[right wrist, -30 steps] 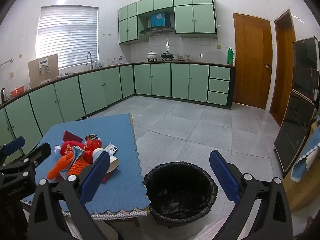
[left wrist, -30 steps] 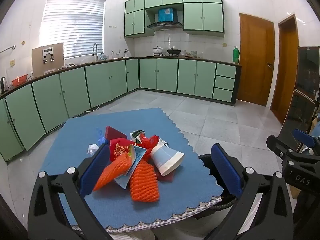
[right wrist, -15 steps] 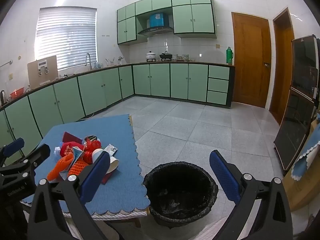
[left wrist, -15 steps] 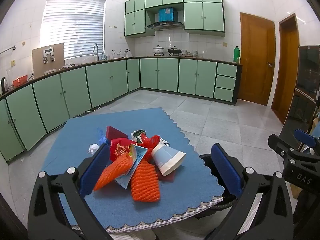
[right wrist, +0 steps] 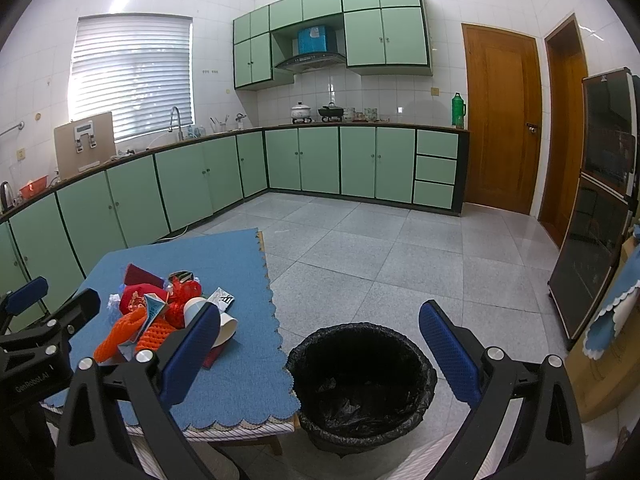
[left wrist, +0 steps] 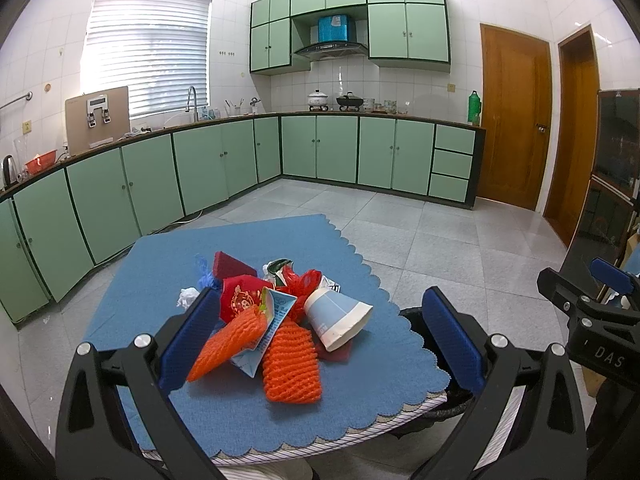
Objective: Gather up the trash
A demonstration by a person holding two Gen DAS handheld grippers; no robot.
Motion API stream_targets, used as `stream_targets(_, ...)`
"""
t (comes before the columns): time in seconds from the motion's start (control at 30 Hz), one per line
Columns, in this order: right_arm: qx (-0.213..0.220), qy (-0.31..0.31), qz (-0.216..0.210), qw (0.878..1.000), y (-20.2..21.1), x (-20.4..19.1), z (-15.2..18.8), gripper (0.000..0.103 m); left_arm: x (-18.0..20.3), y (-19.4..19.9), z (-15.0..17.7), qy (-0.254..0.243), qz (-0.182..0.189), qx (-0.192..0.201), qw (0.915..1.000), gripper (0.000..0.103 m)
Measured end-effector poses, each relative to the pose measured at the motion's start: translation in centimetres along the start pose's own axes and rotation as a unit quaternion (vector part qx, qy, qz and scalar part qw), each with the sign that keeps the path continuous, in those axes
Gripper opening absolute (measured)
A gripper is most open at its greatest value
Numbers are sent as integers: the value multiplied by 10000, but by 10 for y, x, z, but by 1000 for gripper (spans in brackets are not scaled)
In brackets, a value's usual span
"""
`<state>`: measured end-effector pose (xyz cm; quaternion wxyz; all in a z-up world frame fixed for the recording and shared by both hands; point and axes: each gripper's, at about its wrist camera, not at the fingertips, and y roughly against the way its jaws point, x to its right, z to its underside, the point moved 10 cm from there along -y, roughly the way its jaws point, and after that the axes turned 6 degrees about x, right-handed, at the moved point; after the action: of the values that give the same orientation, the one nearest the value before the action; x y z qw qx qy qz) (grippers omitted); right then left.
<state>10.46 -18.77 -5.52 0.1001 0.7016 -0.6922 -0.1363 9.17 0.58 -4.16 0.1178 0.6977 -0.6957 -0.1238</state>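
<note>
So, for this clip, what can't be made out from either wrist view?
- Bin contents: right wrist view, black liner too dark.
- Bin in left wrist view: table edge and left gripper finger hide most.
- Bottom of trash pile: upper pieces cover it.
- Countertop items by the sink: too small.

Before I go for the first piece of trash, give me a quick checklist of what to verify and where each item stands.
1. Left tongs open and empty: ok.
2. Right tongs open and empty: ok.
3. Trash pile within the left tongs' view on the blue cloth: ok.
4. Bin lined and open beside the table: ok.
5. Paper cup lies on its side, free to lift: ok.
6. Bin has room: ok, looks nearly empty.
</note>
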Motion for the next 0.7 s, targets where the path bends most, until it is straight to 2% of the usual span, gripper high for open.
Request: stream_targets(0.7, 3, -16, -2, 10000, 0, 0, 0, 97, 1, -3, 2, -9, -4, -9, 10000, 98)
